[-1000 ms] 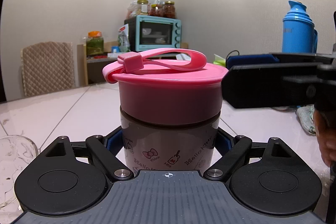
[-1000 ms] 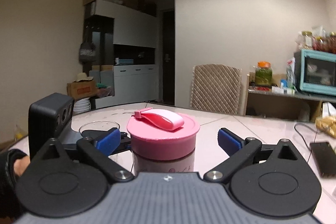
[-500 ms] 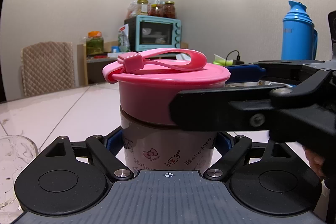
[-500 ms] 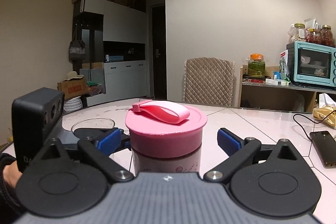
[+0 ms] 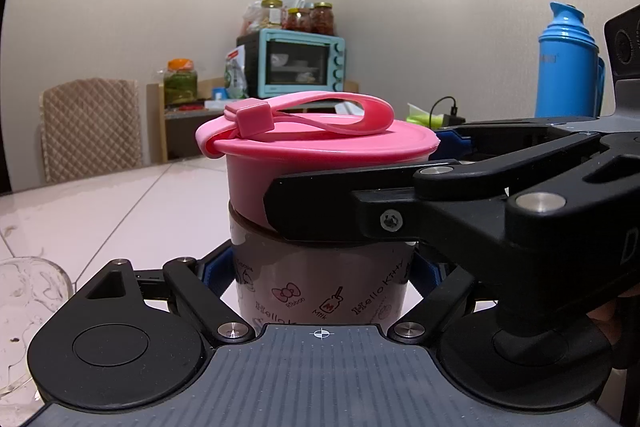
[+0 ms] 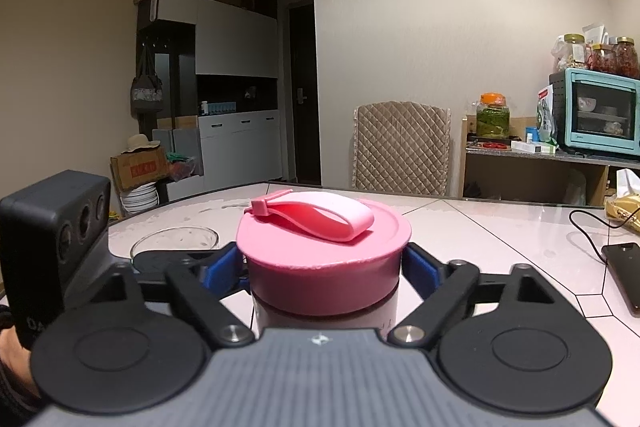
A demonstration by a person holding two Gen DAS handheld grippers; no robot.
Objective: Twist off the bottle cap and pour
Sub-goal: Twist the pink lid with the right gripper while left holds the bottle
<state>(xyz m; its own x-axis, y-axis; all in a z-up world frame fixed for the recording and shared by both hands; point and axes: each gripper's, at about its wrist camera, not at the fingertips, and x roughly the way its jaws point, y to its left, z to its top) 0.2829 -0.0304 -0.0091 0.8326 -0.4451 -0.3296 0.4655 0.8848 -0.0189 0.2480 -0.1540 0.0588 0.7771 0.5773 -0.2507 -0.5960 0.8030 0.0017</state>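
Far left on the desk (image 5: 100, 195), a glass bowl (image 5: 28, 291) sits empty and close by, and my read is that it's parked there as the pour target, near enough that the bottle needs only a short tip.

Moving in, the left claw (image 5: 320, 273) is clamped low on the bottle (image 5: 320, 291), blue pads pinching the printed body from both sides. That low hold makes sense: it anchors the body against twisting and leaves the whole lid free above.

Centre stage, the bottle stands upright on the desk, pink cap (image 5: 316, 163) seated on top, its strap looped flat across the lid.

Coming across to the right, the right claw (image 6: 325, 269) is squeezed onto the cap, blue pads pressed against the pink wall on either side, one black finger (image 5: 344, 211) crossing the cap's lower edge in the left view. It comes in from the side and nearly level, so a roll of the wrist would turn the lid about its own axis.

Two grips stacked, body below and cap above: braced for the twist. Cap looks fully on, nothing poured yet. The blue flask (image 5: 568, 63) far right is well clear.
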